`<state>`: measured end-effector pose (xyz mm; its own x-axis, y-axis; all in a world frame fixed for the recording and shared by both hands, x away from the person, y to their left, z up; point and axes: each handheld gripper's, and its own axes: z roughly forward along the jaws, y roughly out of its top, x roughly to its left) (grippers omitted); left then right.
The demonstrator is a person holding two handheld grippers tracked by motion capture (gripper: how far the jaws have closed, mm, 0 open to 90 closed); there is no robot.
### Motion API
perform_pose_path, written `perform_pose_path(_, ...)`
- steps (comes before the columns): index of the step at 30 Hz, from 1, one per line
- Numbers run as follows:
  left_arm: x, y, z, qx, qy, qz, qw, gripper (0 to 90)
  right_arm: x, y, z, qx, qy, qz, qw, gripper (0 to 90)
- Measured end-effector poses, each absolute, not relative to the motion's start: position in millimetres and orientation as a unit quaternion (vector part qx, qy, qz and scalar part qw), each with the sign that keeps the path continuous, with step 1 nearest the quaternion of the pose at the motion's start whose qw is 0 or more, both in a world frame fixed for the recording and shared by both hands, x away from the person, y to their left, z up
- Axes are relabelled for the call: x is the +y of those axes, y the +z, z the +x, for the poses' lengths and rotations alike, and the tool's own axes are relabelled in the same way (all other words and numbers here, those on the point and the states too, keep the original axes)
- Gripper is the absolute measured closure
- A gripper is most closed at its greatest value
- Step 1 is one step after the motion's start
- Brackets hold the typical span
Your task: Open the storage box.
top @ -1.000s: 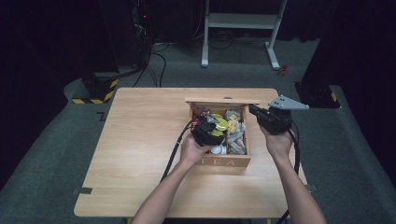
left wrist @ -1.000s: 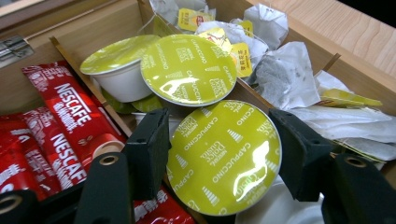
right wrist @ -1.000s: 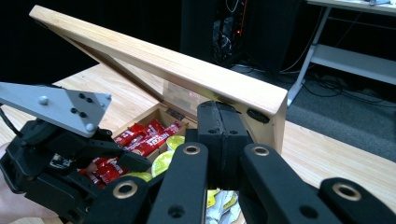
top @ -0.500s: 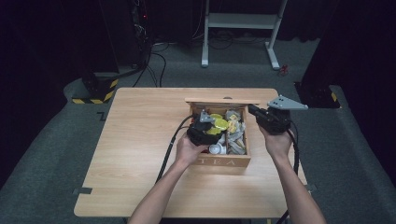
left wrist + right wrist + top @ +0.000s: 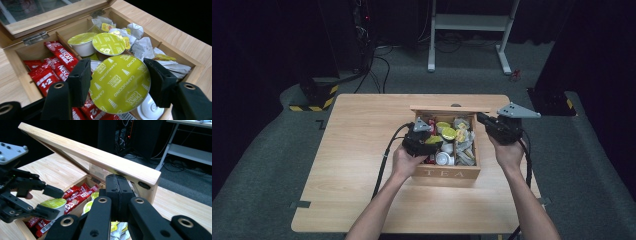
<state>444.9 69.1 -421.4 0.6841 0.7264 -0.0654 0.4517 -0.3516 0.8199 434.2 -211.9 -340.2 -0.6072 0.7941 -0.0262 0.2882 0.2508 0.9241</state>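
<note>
Dark room – grey carpet (image 5: pixel 272 165), white stand (image 5: pixel 472 25).

Glossy foil capsule lid (image 5: pixel 120 83); matt wooden box (image 5: pixel 447 173)

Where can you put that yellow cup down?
Bare table lies left of the tea box, and a strip runs in front of it. Inside the box it is crowded: red sachets, cups, tea bags.

The raised lid (image 5: pixel 450 108) walls off the box's (image 5: pixel 447 173) far side, while bare counter (image 5: pixel 357 145) lies open left.
</note>
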Motion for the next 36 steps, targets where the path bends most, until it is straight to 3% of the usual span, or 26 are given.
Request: perform_pose_path(36, 150, -407, 413, 0.408, 0.15, 0.762, 0.481, 41.8, -212, -343, 429, 0.752, 0.491, 0.361, 0.251, 89.9)
